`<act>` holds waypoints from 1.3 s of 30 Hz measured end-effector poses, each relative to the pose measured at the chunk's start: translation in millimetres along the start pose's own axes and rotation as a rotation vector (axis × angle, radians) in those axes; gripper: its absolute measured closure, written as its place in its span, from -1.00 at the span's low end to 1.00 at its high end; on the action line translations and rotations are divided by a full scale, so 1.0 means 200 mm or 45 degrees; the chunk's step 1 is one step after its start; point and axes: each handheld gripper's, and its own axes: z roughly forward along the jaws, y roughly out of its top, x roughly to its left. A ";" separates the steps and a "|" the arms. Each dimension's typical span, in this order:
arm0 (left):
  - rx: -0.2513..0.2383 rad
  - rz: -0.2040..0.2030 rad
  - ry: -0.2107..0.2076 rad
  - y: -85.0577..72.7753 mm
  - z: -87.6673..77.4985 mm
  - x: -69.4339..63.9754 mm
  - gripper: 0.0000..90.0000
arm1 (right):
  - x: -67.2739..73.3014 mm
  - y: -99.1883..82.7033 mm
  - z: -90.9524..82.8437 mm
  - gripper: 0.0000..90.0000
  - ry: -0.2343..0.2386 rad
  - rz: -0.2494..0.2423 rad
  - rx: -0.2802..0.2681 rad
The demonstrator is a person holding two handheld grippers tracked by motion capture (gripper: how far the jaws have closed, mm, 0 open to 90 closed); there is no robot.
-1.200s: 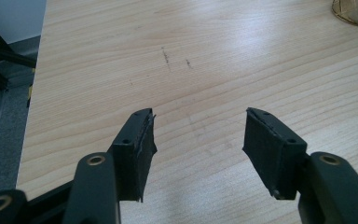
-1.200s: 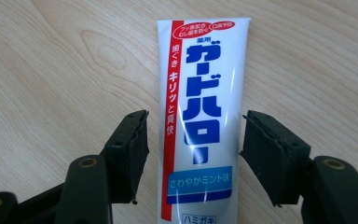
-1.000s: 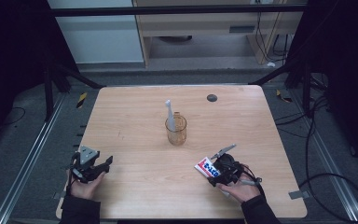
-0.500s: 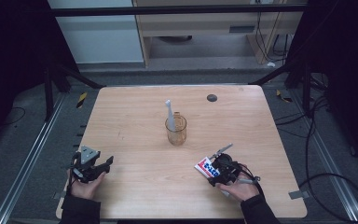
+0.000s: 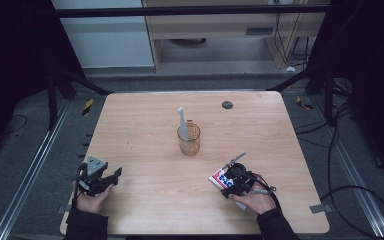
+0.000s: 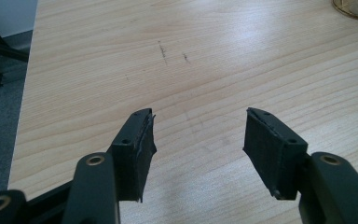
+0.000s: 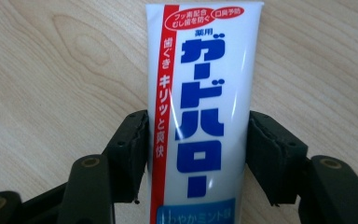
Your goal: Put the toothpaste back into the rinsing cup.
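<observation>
White tube (image 7: 200,107) sits clamped in my right tongs (image 7: 198,154) over the wooden desk (image 5: 145,125); my left tongs (image 6: 198,140) gape with nothing between them.

Each hand carries a black two-jaw tool. The left tool (image 5: 96,176) bears a grey three-cornered plate (image 5: 95,164) on top. The right tool (image 5: 235,180) has a thin grey rod projecting from its body and a dark cable trailing behind it. Jaw arms are matte black with brass-coloured pivot rivets (image 6: 94,160); each pad (image 6: 142,149) is dark, textured rubber with one small screw hole. Both sleeves (image 5: 85,227) are black.
</observation>
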 end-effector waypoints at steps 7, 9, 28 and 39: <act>0.004 0.004 -0.003 0.00 0.00 0.00 -0.07 | 0.00 0.02 0.01 -0.07 0.002 0.011 0.008; 0.002 0.002 -0.004 0.00 0.00 0.00 -0.06 | 0.00 0.02 0.01 -0.06 0.000 0.010 0.009; 0.010 -0.001 -0.006 0.00 0.00 0.00 -0.05 | -0.01 0.02 -0.04 0.50 0.018 -0.001 -0.001; 0.011 -0.007 -0.006 0.00 0.00 0.00 -0.05 | -0.02 0.01 -0.15 0.55 0.049 0.022 -0.127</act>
